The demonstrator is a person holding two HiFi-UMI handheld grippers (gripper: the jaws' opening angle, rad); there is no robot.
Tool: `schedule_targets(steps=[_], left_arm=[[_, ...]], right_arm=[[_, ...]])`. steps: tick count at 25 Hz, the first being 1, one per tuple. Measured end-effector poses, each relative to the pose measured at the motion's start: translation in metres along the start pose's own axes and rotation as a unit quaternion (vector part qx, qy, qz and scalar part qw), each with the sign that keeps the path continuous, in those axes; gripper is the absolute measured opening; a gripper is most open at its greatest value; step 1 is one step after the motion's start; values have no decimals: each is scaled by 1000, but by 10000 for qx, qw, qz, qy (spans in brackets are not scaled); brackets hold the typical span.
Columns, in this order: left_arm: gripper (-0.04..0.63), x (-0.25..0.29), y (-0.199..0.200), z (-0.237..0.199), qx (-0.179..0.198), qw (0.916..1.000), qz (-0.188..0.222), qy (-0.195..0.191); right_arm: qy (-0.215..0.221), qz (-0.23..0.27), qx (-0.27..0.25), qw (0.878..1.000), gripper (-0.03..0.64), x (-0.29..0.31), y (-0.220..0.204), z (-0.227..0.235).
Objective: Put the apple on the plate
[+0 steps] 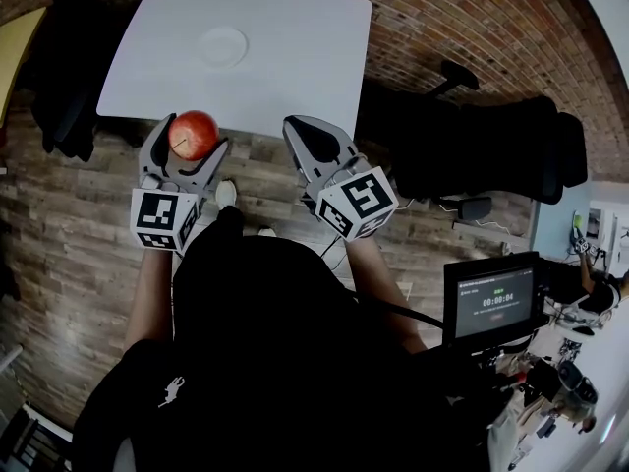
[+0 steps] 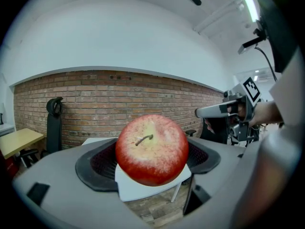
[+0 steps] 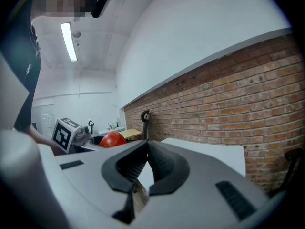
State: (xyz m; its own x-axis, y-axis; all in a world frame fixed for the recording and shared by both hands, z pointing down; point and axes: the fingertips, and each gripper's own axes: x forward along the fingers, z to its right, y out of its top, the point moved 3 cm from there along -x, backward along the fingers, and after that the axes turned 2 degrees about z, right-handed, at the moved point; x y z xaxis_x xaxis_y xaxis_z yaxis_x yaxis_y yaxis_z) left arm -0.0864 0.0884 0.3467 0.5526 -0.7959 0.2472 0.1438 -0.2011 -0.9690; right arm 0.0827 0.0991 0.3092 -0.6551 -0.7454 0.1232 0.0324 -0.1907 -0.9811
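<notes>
A red apple (image 1: 194, 134) with a brown stem sits between the jaws of my left gripper (image 1: 190, 138), which is shut on it; in the left gripper view the apple (image 2: 152, 149) fills the middle, held above the floor in front of the table. The small white plate (image 1: 222, 46) lies on the white table (image 1: 295, 67), beyond the apple. My right gripper (image 1: 313, 138) hangs beside the left one near the table's front edge, jaws together with nothing between them. In the right gripper view the apple (image 3: 112, 140) shows at the left.
A brick wall (image 2: 119, 104) runs behind the table. Black office chairs (image 1: 491, 146) stand to the right, a dark stand (image 2: 53, 123) and a yellow table (image 2: 16, 142) to the left. A monitor (image 1: 491, 308) is at the lower right. The floor is wood plank.
</notes>
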Motion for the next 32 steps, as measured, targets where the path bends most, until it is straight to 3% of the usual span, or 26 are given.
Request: schedule_targets(steps=[13,32], left_arm=[[417,58,24,-70,173,9992,-47,-354],[417,93,28,-157,200,9976,77,-662]], right_arm=[[-258,-51,185,9995,5,79,21,32],[-540,-99,120,9984,5,160,32,31]])
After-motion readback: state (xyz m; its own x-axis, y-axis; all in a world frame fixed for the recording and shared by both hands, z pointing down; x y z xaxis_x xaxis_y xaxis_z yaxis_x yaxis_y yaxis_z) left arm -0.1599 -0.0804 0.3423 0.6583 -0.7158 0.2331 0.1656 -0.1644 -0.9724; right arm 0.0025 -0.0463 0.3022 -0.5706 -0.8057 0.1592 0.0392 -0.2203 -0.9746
